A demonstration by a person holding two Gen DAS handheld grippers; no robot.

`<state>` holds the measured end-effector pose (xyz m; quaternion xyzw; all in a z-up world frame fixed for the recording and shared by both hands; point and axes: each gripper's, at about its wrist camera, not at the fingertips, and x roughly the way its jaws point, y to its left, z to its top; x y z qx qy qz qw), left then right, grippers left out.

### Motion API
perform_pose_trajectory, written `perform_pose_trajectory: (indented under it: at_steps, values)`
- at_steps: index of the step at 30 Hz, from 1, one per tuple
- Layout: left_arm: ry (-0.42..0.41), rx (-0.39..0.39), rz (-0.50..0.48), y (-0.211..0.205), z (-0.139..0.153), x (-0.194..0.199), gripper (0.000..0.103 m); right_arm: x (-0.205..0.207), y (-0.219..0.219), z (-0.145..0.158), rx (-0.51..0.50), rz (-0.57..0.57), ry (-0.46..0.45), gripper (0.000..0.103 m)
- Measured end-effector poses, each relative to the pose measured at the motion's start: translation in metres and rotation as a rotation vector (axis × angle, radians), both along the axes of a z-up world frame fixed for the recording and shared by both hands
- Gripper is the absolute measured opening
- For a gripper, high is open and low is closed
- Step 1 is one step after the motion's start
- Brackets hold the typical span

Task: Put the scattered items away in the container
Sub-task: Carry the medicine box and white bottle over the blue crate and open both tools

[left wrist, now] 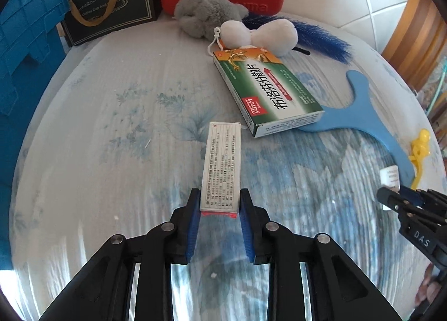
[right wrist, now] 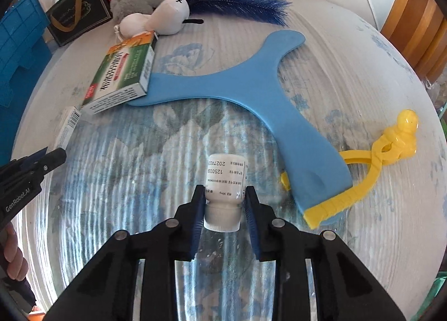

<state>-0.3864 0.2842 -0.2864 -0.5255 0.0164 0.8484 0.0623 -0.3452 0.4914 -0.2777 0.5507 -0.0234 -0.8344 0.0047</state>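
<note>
Pinching a slim white box (left wrist: 221,166) by its near end, we are holding the left gripper (left wrist: 219,203) clamped, the box reaching far-ward over the floral cloth (left wrist: 125,131). Our right gripper (right wrist: 223,201) is squeezing a white bottle (right wrist: 225,181) near its cap. Farther off, a green medicine box (left wrist: 268,92) is overlapping a blue boomerang (right wrist: 251,83); the blue crate (left wrist: 25,50) is standing far left.
</note>
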Motion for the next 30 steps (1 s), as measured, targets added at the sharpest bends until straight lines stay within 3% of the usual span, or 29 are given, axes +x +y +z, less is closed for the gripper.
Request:
perform_pose_trajectory:
  at_steps: [7, 13, 23, 27, 30]
  values:
    - [0.116, 0.021, 0.012, -0.028, 0.057, 0.034, 0.026, 0.015, -0.038, 0.053, -0.024, 0.09, 0.124, 0.028]
    - [0.272, -0.006, 0.068, -0.073, 0.131, 0.056, 0.026, 0.014, -0.11, 0.129, -0.034, 0.242, 0.279, 0.028]
    - [0.481, -0.116, 0.268, -0.21, 0.258, 0.098, 0.026, 0.026, -0.308, 0.267, -0.113, 0.579, 0.547, 0.028]
    - [0.503, -0.124, 0.342, -0.276, 0.282, 0.112, 0.026, 0.03, -0.387, 0.302, -0.158, 0.674, 0.608, 0.028]
    - [0.52, -0.147, 0.376, -0.321, 0.295, 0.121, 0.027, 0.031, -0.442, 0.315, -0.205, 0.721, 0.6, 0.028]
